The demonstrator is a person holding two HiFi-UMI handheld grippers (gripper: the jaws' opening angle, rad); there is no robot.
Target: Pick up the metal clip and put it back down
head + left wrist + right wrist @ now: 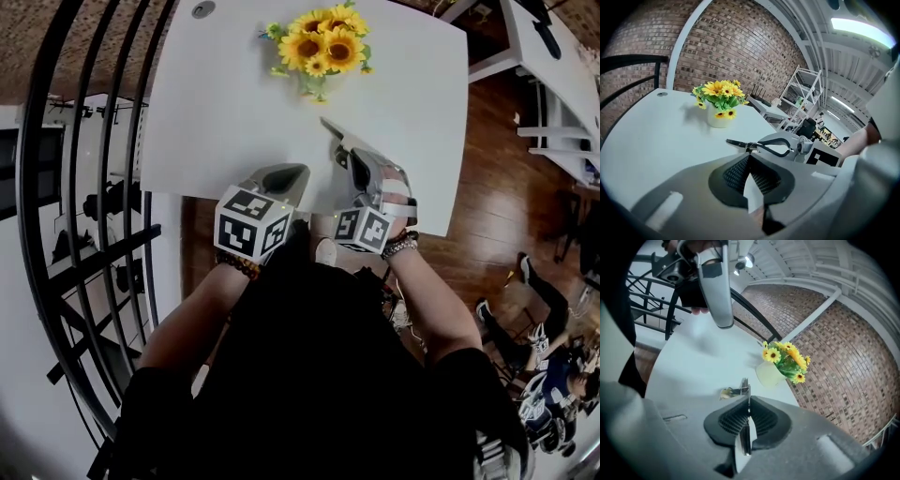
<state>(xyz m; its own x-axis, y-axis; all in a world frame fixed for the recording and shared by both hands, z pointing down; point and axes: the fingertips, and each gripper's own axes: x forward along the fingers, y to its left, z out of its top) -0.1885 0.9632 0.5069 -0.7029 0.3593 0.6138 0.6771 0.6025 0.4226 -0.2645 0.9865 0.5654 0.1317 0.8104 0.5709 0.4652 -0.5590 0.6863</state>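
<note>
The white worktop (pixel 234 103) is smooth, matt and round-cornered, with a pale pot of sunflowers (pixel 323 42) toward its 12 o'clock side. The left tongs (pixel 750 161) wait at 6 o'clock, ribbed black pads pressed together on nothing. The right tongs (pixel 747 404) pinch the clip (pixel 743 389), a thin bright metal strip jutting toward 11 o'clock, low over the worktop just 5 o'clock of its middle. This looks like the put-down: lower it until it rests, then ease the pads apart.

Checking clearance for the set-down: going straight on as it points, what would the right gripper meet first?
Probably the white table, touched first by the metal clip the right gripper holds; the flower vase sits aside.
</note>
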